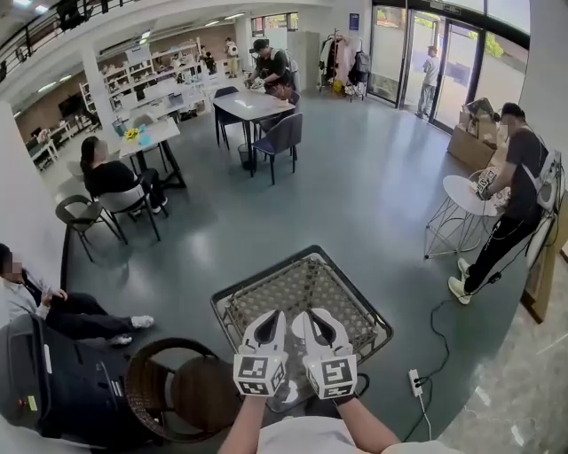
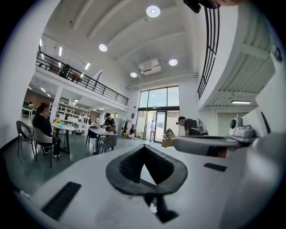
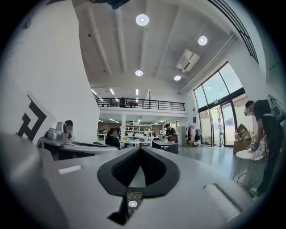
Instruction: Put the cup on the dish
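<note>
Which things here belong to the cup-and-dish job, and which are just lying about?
Job: left gripper, right gripper, both shut and empty. No cup or dish shows.
Lying about: wicker table, round wicker chair, floor power strip, white side table.

Left gripper (image 2: 144, 150): white jaws closed tip to tip, black ribbed pads (image 2: 129, 167) framing a small diamond gap, nothing btwn them. Right gripper (image 2: 208, 144), white body, sits just beside it at frame R. Beyond is a big hall w/ glossy grey-green floor (image 2: 71, 154). Seated person in black top (image 2: 44, 127) at a white table w/ yellow flowers (image 2: 57, 121), far L. Another person (image 2: 108, 121) leans over a dark table, mid-L. Tall glass entrance doors (image 2: 157, 116) at centre; person w/ backpack (image 2: 190, 126) bends fwd nr them. Black-railed mezzanine (image 2: 85, 80) upper L, round ceiling lights (image 2: 153, 11) overhead.
</note>
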`<state>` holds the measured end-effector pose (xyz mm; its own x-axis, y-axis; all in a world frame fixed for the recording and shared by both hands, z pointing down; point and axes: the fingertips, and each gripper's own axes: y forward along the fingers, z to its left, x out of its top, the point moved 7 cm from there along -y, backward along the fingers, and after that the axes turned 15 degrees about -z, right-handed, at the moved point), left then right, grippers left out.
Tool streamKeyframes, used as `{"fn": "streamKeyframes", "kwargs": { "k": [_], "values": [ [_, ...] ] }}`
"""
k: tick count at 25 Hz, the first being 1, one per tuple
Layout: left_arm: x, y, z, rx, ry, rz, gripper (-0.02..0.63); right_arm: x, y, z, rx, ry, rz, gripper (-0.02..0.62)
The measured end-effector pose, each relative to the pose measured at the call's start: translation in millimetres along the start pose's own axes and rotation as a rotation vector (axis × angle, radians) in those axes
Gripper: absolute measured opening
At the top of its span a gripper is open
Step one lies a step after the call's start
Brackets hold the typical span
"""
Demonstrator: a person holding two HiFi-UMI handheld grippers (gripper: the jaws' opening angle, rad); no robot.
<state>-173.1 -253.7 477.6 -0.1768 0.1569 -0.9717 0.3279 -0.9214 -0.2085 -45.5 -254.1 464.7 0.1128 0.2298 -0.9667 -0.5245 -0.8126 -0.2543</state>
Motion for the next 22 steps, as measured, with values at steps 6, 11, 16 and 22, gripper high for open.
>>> {"fn": "streamKeyframes", "kwargs": {
  "k": [6, 11, 16, 22],
  "values": [
    [-3, -9, 1, -0.006, -0.006, -0.006, 0.003, 0, -15, -5, -0.057, -0.023, 0.000, -0.002],
    [-3, -10, 0, -0.030, -0.017, -0.002, 0.003, -4, -12, -4, -0.075, -0.021, 0.026, -0.002],
    [-6, -10, -5, -0.059, -0.026, -0.002, 0.003, 1, -11, 3, -0.074, -0.024, 0.006, -0.002],
    [-1, -17, -7, -0.078, -0.031, -0.010, 0.003, -3, -16, 6, -0.074, 0.016, 0.028, -0.002]
  ]
}}
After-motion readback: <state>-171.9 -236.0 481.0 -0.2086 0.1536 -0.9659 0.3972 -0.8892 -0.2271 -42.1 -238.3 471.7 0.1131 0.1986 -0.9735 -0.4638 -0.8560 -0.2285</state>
